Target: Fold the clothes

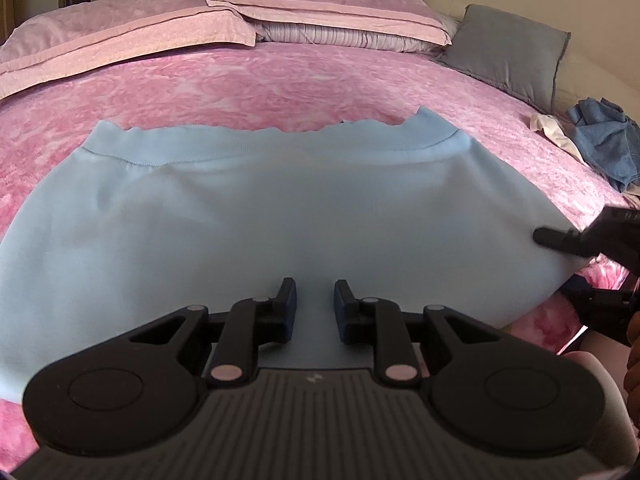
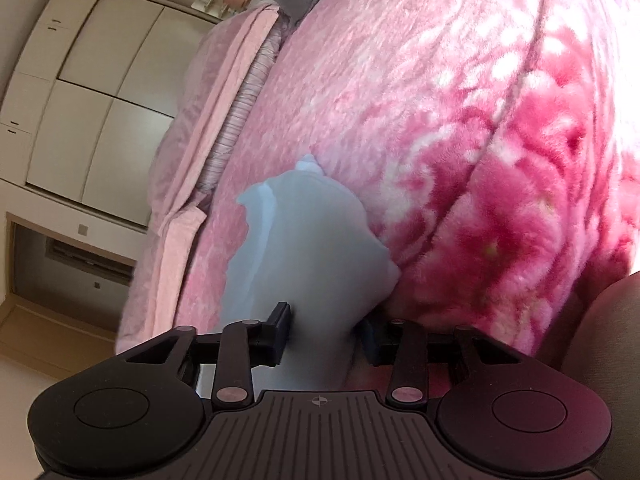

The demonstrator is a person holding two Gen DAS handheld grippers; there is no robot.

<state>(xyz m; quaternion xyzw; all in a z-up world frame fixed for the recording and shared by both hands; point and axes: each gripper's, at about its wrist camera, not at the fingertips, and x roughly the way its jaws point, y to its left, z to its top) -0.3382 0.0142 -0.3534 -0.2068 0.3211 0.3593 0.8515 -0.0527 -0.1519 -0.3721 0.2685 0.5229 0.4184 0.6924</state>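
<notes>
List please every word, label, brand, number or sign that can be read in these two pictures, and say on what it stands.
No readable words or numbers in either view.
Left tool: a small pale mark on its ribbed grey body, too small and blurred to read.
Right tool: a small round cross-hair sign on its ribbed body; no letters.
Light blue garment, pink bedspread, pillows, grey cushion: no label or print visible.

Soft, even daylight fills both views. The pink floral blanket [image 2: 500, 184] glares almost white toward the right edge of the right wrist view. Fisheye bending curves the wardrobe doors [image 2: 100, 92] and darkens every corner. The near gripper bodies look soft and shadowed.
</notes>
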